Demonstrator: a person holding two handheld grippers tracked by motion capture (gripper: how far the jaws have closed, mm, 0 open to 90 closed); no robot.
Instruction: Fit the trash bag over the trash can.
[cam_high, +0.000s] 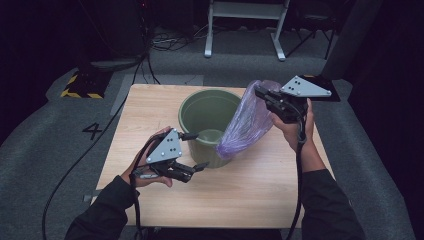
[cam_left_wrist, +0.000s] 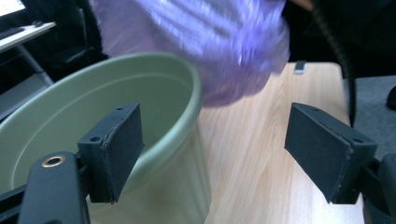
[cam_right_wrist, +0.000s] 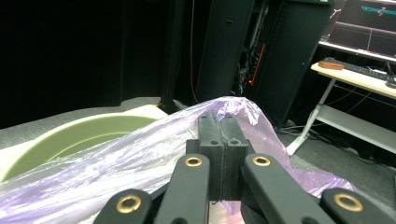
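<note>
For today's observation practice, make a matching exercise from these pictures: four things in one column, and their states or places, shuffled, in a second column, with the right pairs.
Things
1. round green plastic bin
2. thin purple plastic bag
3. left gripper
4. right gripper

States or places
A. jaws wide apart, nothing between them
B. stands upright on the light wooden table
C. jaws shut on thin film
D. hangs above the table beside the bin's rim

Pairs: 1-B, 2-D, 3-A, 4-C
</note>
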